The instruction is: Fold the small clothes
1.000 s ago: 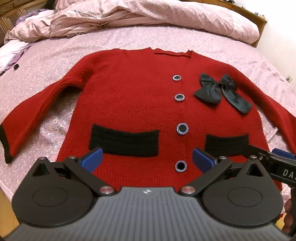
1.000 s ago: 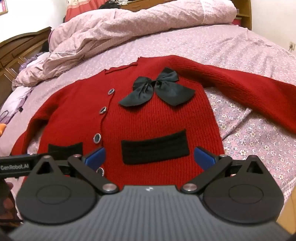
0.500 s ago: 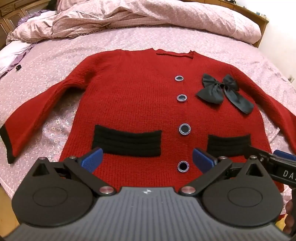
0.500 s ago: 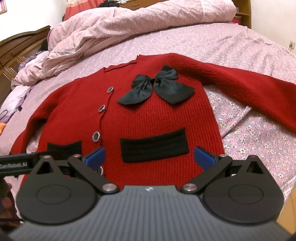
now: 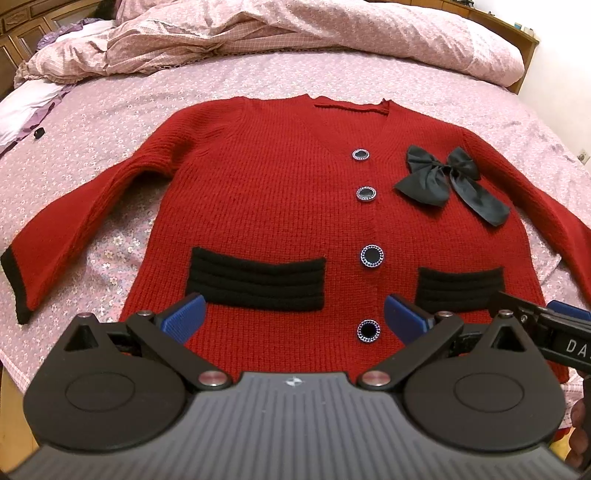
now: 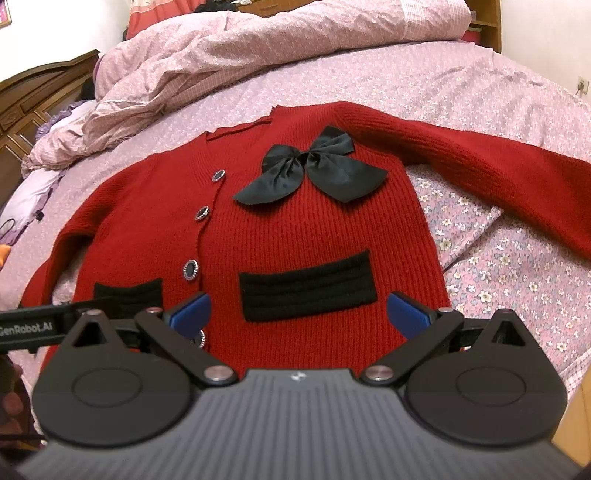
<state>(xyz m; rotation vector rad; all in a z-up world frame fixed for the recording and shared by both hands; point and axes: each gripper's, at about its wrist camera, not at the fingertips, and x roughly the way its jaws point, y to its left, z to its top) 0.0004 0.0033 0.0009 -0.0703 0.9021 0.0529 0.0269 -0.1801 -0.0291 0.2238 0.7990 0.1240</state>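
So the red cardigan (image 5: 266, 206) is laid out flat and face up on the bed (image 5: 147, 103), buttoned down the front, hem end closest to both tools and neckline pointing away from them. Black bow (image 6: 310, 170) sits up on the chest, straight ahead of the right tool (image 6: 299, 314), and there's a black pocket band (image 5: 256, 282) right past the left tool (image 5: 291, 314) with its twin (image 6: 306, 291) just beyond the right one. Both tools are spread wide with nothing between the blue pads, hovering over the hem; can't really tell if they're brushing the knit. Sleeves are splayed out to either side. A rumpled pink duvet (image 5: 295, 33) is bunched up at the far end, well beyond the neckline.
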